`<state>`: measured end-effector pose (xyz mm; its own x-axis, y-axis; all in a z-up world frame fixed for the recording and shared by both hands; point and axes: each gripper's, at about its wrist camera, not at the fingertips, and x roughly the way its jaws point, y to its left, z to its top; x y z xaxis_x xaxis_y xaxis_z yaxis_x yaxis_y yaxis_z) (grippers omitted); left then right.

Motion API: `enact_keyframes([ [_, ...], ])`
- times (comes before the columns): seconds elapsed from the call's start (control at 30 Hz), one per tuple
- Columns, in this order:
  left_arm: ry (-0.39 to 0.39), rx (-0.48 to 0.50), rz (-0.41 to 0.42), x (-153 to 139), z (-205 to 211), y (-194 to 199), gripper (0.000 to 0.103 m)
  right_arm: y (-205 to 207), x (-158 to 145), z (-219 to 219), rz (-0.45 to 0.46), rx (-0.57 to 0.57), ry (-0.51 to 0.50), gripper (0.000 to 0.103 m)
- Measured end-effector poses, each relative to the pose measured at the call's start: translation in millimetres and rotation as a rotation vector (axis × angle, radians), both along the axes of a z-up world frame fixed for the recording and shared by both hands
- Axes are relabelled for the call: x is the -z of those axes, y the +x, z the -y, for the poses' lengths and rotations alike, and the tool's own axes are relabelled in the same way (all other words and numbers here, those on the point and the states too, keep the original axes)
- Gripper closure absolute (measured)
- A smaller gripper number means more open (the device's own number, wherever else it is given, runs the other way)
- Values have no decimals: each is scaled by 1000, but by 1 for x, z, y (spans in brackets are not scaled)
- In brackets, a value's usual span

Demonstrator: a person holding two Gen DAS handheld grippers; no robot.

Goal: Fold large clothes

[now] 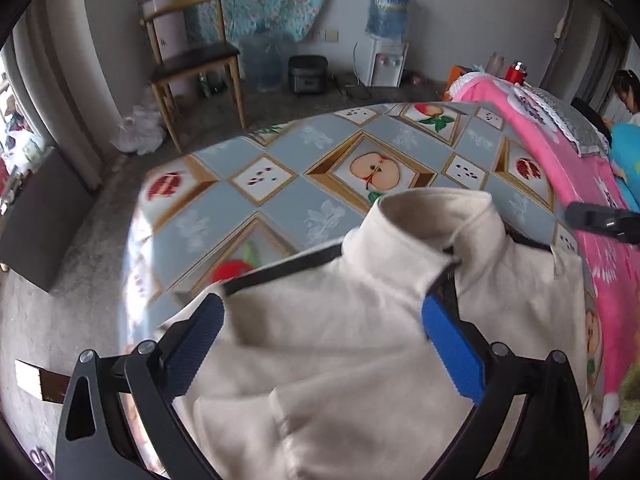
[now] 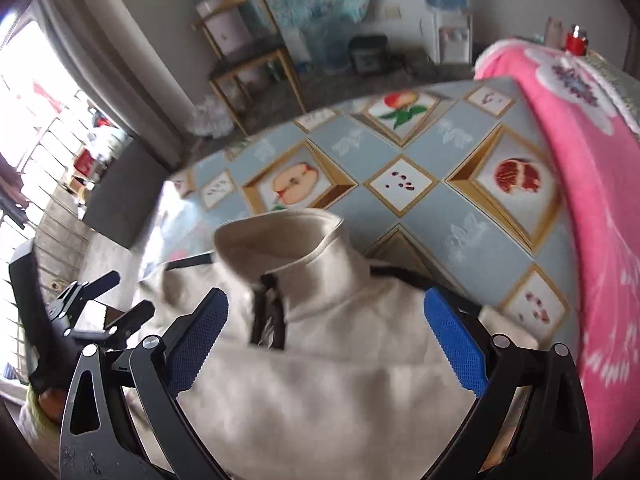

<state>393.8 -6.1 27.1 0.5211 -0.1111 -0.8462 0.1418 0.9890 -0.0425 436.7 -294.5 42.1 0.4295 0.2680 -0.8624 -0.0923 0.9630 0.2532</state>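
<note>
A cream high-collared garment point(image 1: 400, 248) with black trim and a short black zip point(image 2: 268, 312) lies flat on the table, collar toward the far side. My left gripper point(image 1: 324, 340) hovers over its left shoulder, blue pads point(image 1: 196, 344) spread wide with only cloth below them. My right gripper point(image 2: 326, 340) hangs over the chest just under the collar point(image 2: 276, 240), also open and holding nothing. The left gripper point(image 2: 120, 298) shows at the left edge of the right wrist view. A black part of the right gripper point(image 1: 600, 220) shows at the right edge of the left wrist view.
The table wears a blue-grey cloth with fruit pictures point(image 1: 280, 200); its far edge curves near a wooden chair point(image 1: 192, 64). A pink blanket point(image 2: 592, 200) lies along the right side. Water jugs, a dispenser point(image 1: 386, 60) and a black cooker point(image 1: 308, 74) stand by the wall. A person point(image 1: 628, 92) sits far right.
</note>
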Motion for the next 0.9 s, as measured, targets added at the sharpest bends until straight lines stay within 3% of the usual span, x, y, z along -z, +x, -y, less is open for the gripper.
enact_keyframes([
  [0.17,12,-35,-31,14,28,59,5,61,38,-19,-104,5,-149,14],
  [0.27,74,-52,-72,30,40,83,5,78,56,-22,-168,-4,-210,19],
  [0.37,137,-53,-98,44,46,92,6,79,70,-17,-227,0,-225,35],
  [0.47,125,-23,-132,48,46,85,27,64,65,-11,-224,-16,-175,49],
  [0.5,112,-14,-135,47,45,80,42,56,59,-9,-210,-23,-165,53],
  [0.53,99,-3,-135,45,43,75,49,49,53,-7,-199,-30,-156,58],
  [0.6,81,41,-129,38,42,63,79,28,41,-4,-165,-50,-137,67],
  [0.67,100,90,-114,33,46,50,92,9,30,-3,-134,-69,-125,76],
  [0.7,114,118,-91,30,48,41,93,0,26,-3,-117,-81,-123,82],
  [0.9,262,262,16,36,63,-7,94,-47,33,-13,-62,-150,-210,94],
])
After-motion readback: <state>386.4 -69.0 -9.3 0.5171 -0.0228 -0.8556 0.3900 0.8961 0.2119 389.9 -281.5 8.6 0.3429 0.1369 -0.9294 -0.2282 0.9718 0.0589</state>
